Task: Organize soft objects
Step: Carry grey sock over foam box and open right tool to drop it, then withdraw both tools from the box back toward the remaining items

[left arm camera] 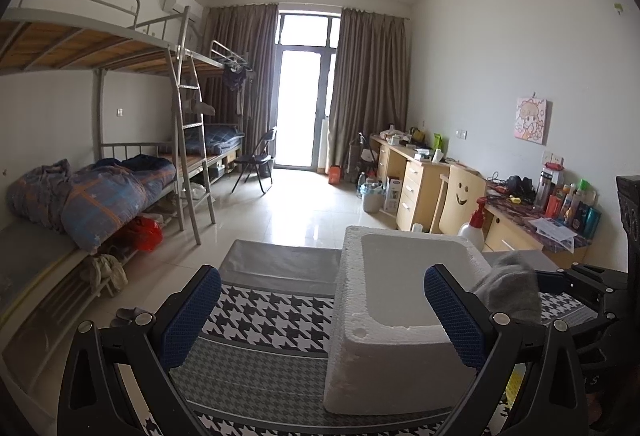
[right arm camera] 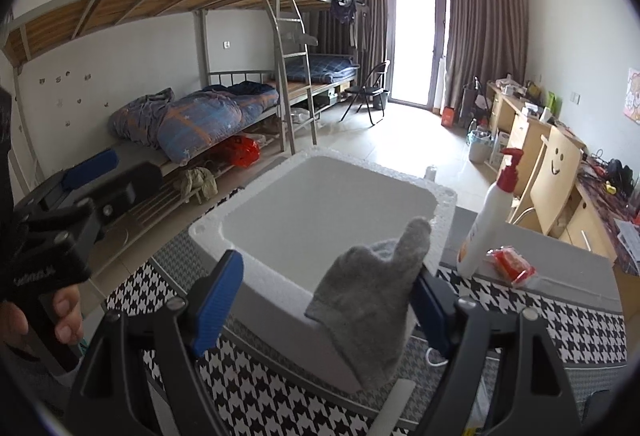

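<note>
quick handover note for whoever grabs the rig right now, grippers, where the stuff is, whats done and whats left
Right gripper: jaws open, no grip. The grey sock hangs against its right-hand pad, draped over the near rim of the foam box.
Left gripper: open, empty, its right-hand finger over the box's near wall.
The box sits on the houndstooth mat; nothing lies on its floor.
Done: sock brought to the box and released.
Left: the sock is not fully inside; nudge it in.
</note>
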Tool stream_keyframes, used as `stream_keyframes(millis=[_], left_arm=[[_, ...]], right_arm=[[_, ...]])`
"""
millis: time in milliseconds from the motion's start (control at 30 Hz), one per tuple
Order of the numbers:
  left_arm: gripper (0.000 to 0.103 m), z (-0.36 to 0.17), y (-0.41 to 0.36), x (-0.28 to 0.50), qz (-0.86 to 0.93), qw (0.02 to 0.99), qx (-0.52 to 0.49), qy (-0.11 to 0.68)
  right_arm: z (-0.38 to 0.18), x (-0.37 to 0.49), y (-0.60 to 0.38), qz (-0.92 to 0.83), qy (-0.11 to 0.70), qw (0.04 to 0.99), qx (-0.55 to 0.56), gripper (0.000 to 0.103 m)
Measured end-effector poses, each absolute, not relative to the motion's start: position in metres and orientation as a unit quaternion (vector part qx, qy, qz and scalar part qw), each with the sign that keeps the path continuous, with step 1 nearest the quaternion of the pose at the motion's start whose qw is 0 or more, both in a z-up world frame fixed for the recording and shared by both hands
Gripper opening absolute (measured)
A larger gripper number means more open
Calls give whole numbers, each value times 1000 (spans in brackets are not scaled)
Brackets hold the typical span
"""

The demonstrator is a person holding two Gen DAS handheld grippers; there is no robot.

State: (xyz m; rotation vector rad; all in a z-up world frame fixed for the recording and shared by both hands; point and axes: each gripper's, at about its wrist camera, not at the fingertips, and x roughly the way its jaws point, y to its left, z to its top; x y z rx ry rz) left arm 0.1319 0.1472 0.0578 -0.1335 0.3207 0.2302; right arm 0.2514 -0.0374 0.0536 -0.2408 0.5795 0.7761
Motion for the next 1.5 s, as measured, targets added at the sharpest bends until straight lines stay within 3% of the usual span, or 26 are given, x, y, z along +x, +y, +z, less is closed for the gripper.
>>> stream_keyframes(millis=[700, 967, 1500], left_arm=[[102, 60, 124, 122, 86, 982, -54, 160], [102, 64, 110, 113, 79, 985, -45, 149], [102, 66, 86, 105, 51, 986, -45, 152]], right_arm=[[59, 236, -66, 364, 239, 895, -99, 84], [60, 227, -83, 348, 212, 909, -90, 97], [63, 211, -112, 324, 190, 924, -67, 97]])
